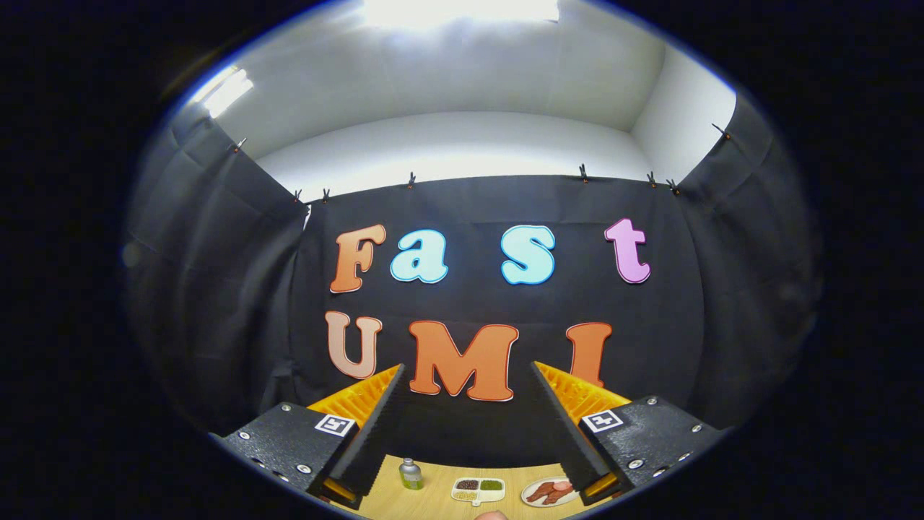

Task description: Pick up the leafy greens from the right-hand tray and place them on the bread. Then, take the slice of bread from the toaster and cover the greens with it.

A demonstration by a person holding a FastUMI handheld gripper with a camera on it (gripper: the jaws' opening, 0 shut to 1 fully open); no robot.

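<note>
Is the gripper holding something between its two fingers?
No, the gripper is open, nothing between its fingers; the small green-capped bottle stands on the wooden table beyond.

A small white tray (pixel 478 490) with several compartments lay flat on the wooden counter (pixel 433 502), far below and between the spread fingers. One of its back compartments held something green, which may have been the leafy greens (pixel 491 484), though it was too small to tell for sure; the compartment beside it held something dark.
</note>
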